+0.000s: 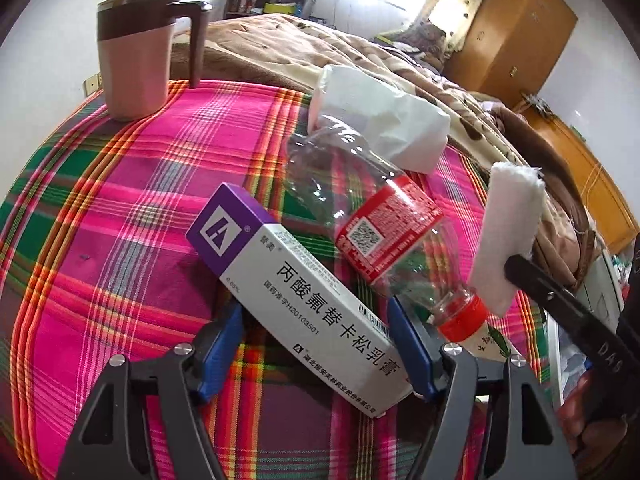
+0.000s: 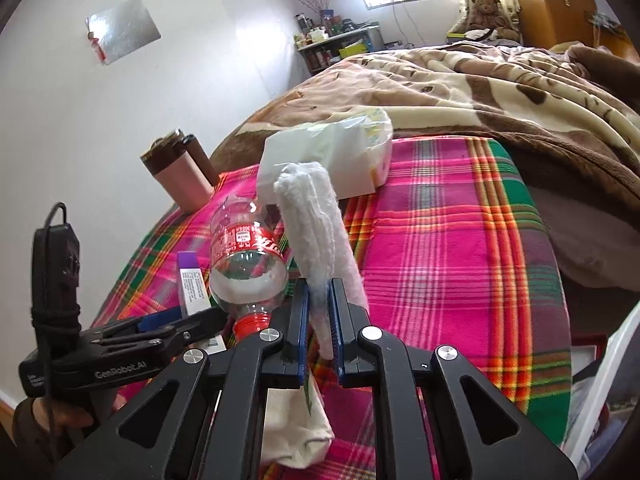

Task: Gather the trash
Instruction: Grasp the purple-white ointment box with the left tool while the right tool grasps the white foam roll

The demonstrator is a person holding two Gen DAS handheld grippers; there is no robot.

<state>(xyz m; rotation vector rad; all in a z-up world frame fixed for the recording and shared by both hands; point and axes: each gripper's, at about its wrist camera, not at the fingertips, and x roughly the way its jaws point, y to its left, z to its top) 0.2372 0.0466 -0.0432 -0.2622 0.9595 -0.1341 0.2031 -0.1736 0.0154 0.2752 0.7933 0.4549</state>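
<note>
A purple-and-white medicine box (image 1: pixel 296 296) lies on the pink plaid cloth (image 1: pixel 120 200), between the open fingers of my left gripper (image 1: pixel 316 320). An empty clear bottle (image 1: pixel 384 232) with a red label and red cap lies just right of the box. My right gripper (image 2: pixel 319 300) is shut on a folded white tissue (image 2: pixel 320 232) and holds it above the cloth; this tissue also shows in the left wrist view (image 1: pixel 508 232). The box (image 2: pixel 192 280), bottle (image 2: pixel 248 264) and left gripper (image 2: pixel 160 328) show at the left of the right wrist view.
A pink lidded mug (image 1: pixel 136 56) stands at the table's far left. A white tissue pack (image 1: pixel 384 120) lies behind the bottle. A white pouch (image 2: pixel 296 432) lies under my right gripper. A bed with a brown blanket (image 2: pixel 480 92) borders the table behind.
</note>
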